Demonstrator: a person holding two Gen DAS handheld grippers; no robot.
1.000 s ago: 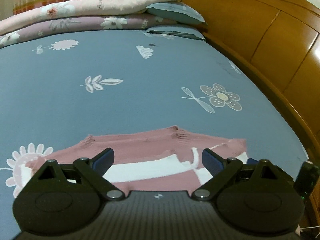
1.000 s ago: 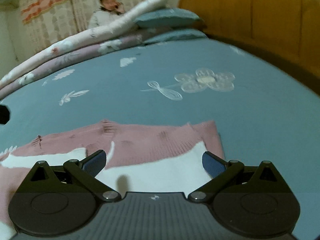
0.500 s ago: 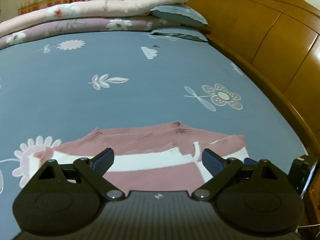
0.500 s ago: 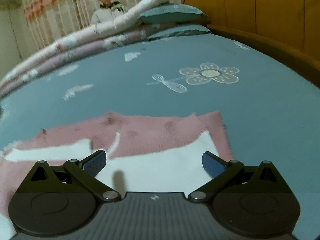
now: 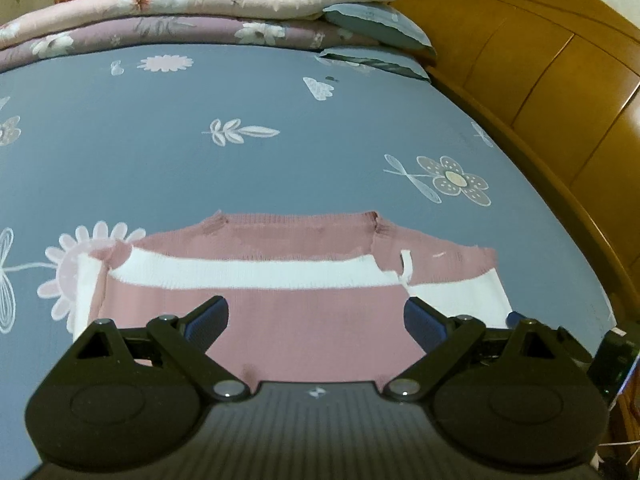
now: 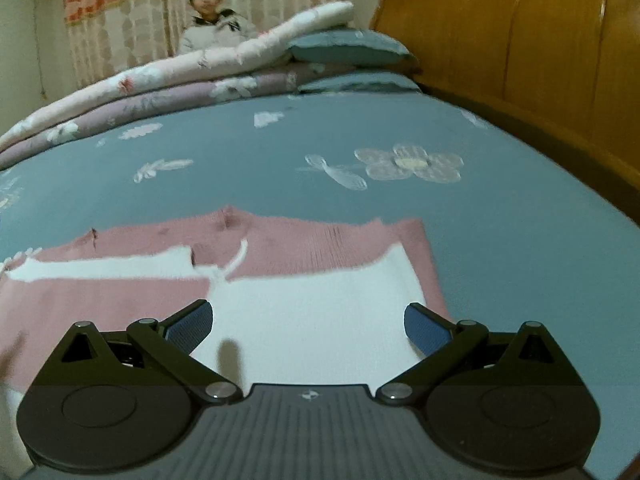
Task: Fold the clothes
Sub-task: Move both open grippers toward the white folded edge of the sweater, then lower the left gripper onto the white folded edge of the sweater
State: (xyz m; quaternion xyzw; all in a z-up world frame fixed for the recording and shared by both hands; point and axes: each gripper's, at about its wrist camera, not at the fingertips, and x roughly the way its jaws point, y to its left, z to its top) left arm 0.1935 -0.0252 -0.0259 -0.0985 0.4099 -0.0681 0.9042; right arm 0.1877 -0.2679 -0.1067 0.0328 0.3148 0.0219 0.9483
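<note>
Two grippers hang over one garment: our left gripper (image 5: 316, 314) and right gripper (image 6: 308, 322) both stand spread wide, with nothing between the fingers. The pink-and-white striped sweater (image 5: 280, 280) lies flat on the bed (image 5: 200, 168), collar edge toward the far side, near the wooden headboard (image 5: 540, 80) end. On our left, one sleeve (image 5: 86, 284) appears turned in along the body; on our right, the sleeve (image 6: 340, 280) lies out sideways, pink with a broad white band. Whether the garment is partway folded or only laid out, we cannot settle from this alone. The near hem is hidden under both grippers.

For a clean fold, we judge that each gripper should take both knit layers at matching points, pinch only at an edge, lift evenly, and keep the stripes aligned. Loose knit stretches and sags, so uneven pulls would skew the fold. Stacked quilts (image 5: 180, 12) and pillows (image 5: 376, 28) lie well apart.
</note>
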